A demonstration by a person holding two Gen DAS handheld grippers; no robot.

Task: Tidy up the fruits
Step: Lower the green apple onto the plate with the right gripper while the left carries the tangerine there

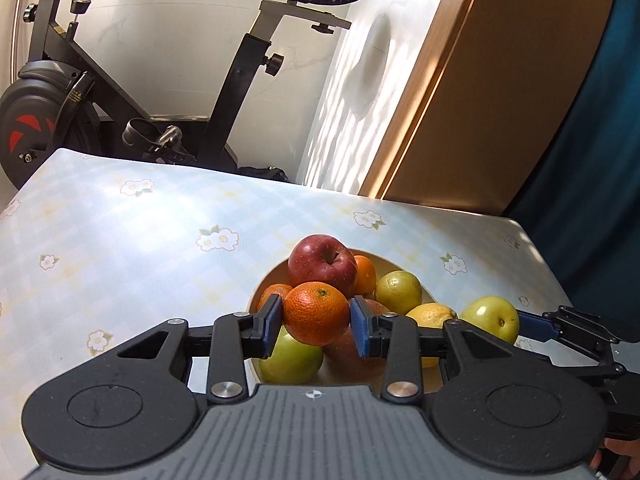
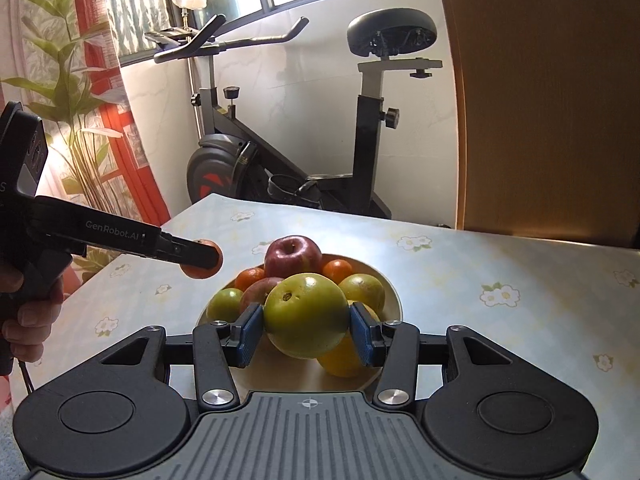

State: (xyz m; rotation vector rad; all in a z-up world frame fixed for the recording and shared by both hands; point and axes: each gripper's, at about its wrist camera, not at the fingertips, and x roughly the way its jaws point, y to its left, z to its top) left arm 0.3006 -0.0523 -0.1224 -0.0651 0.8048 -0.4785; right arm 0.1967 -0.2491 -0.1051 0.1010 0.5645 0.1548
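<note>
A cream bowl [image 1: 404, 264] on the table holds a pile of fruit: a red apple [image 1: 322, 261] on top, oranges, green apples and a lemon [image 1: 430, 315]. My left gripper [image 1: 316, 326] is shut on an orange [image 1: 316, 312] and holds it above the bowl's near side. My right gripper [image 2: 306, 330] is shut on a green apple [image 2: 306, 314], held above the bowl [image 2: 390, 292]. The green apple also shows at the right in the left wrist view [image 1: 490, 318]. The left gripper with the orange [image 2: 202, 264] shows left of the bowl in the right wrist view.
The table [image 1: 120, 240] has a pale checked cloth with flowers. An exercise bike [image 2: 320, 152] stands behind the table. A wooden door [image 2: 540, 100] is at the right, a plant [image 2: 76, 92] and red curtain at the left.
</note>
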